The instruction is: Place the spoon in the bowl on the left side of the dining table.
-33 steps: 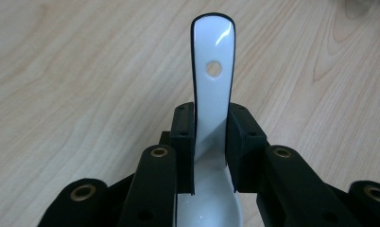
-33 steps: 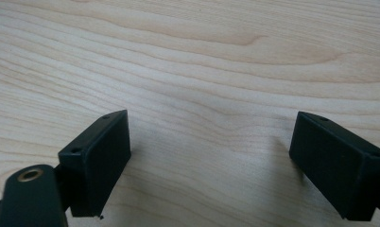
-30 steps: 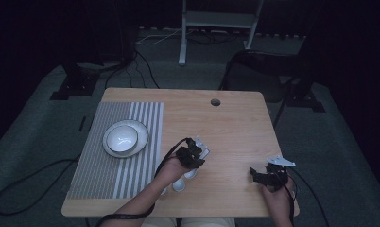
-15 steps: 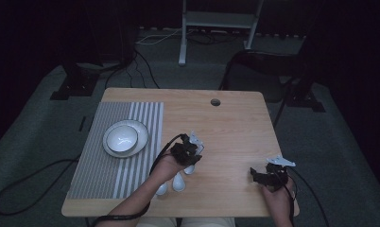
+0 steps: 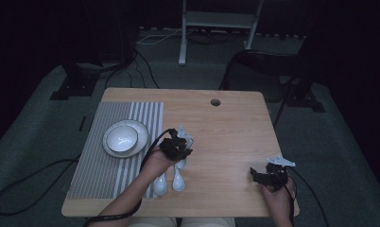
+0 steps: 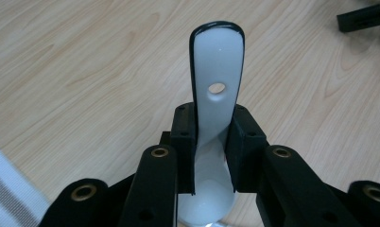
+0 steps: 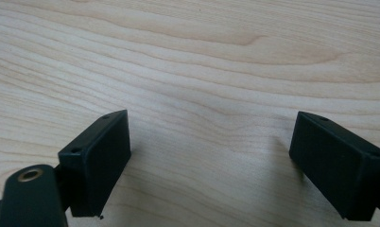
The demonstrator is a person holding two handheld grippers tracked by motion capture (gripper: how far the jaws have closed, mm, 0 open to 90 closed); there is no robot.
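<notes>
My left gripper [image 6: 211, 142] is shut on the handle of a white ceramic spoon [image 6: 217, 56]; the handle tip, with a small hole in it, sticks out past the pads. From above, this gripper [image 5: 177, 147] hovers near the table's middle, and the held spoon [image 5: 179, 181] trails its bowl back toward the person. A second white spoon [image 5: 160, 185] lies just left of it by the placemat's edge. My right gripper [image 5: 264, 178] rests at the front right, its jaws wide apart over bare wood [image 7: 209, 161] with nothing between them.
A white bowl [image 5: 121, 137] sits on a plate [image 5: 140, 127] on a grey striped placemat [image 5: 103, 175] at the table's left. A cable hole [image 5: 215, 102] is near the far edge. Beyond the table stand chair bases, cables and a metal frame on dark floor.
My left gripper has shifted left and risen slightly, still gripping the spoon. The right gripper has stayed where it was.
</notes>
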